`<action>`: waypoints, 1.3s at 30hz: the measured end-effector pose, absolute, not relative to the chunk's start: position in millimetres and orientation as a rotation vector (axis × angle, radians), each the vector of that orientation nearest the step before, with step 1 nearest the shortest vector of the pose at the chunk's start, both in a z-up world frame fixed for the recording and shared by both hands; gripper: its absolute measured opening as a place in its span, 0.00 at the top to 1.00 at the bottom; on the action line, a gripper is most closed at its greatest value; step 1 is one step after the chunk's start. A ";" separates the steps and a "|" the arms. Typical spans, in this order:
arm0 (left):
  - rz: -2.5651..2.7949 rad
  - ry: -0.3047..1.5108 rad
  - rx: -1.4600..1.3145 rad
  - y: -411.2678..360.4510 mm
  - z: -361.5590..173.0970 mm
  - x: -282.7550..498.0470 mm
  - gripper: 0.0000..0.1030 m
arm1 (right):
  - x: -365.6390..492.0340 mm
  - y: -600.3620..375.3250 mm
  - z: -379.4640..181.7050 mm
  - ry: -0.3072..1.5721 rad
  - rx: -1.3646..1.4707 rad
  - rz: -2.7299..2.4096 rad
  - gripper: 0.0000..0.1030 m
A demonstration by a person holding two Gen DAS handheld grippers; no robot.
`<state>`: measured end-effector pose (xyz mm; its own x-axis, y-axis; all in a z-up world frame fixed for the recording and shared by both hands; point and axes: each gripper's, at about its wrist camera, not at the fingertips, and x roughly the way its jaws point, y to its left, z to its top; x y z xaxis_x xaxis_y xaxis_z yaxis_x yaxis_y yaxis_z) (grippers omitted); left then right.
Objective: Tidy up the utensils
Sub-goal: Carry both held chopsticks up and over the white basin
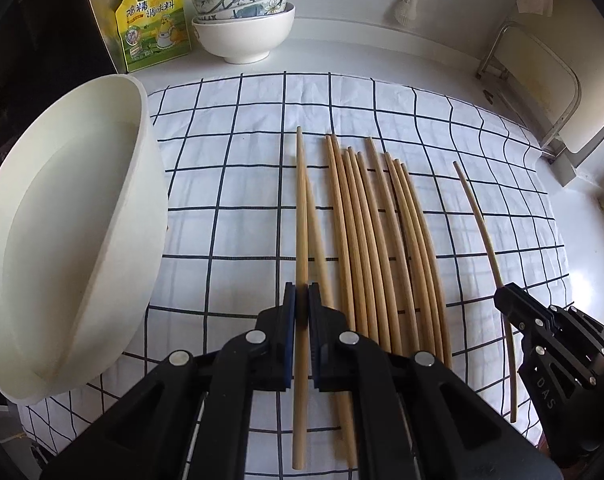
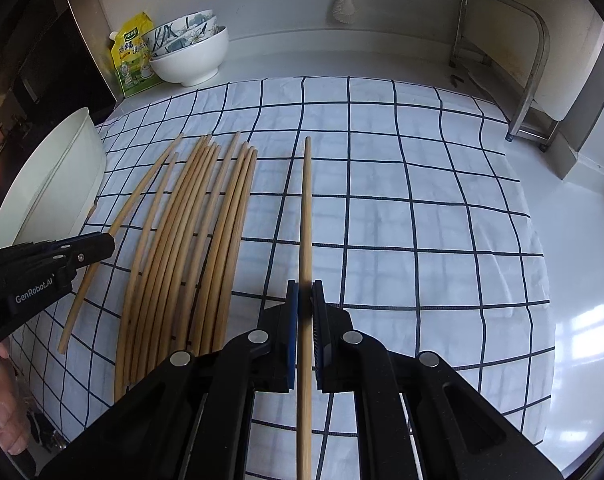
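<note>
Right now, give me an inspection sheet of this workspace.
Surface: white checked cloth over a white counter.
Job's things: bundle of chopsticks lying on the cloth; white tub at the left edge.
Clutter: stacked bowls, yellow seasoning pouch, metal rack.
Grippers: left gripper, jaws shut on one chopstick; right gripper, jaws shut on another chopstick.
Cables: nothing seen.
Surroundings: white wall, hanging brush.

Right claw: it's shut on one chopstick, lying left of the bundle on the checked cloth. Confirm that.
Not quite. The right claw is shut on one chopstick, but that chopstick lies right of the bundle on the checked cloth, not left. The right wrist view shows it.
</note>
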<state>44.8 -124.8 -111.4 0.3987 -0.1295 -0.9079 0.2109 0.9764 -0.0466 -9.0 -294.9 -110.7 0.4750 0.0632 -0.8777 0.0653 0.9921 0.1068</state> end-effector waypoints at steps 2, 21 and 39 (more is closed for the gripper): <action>-0.221 1.131 0.080 -123.1 -104.4 44.1 0.93 | -9.2 -293.9 -106.1 1.072 0.136 -0.003 0.94; -0.181 0.970 0.039 -15.5 -6.6 37.4 0.93 | 21.9 -201.3 -18.3 0.936 0.128 0.117 0.94; -0.111 1.059 0.048 124.4 -52.4 83.9 0.93 | 105.4 -10.3 -43.1 1.027 0.134 0.316 0.94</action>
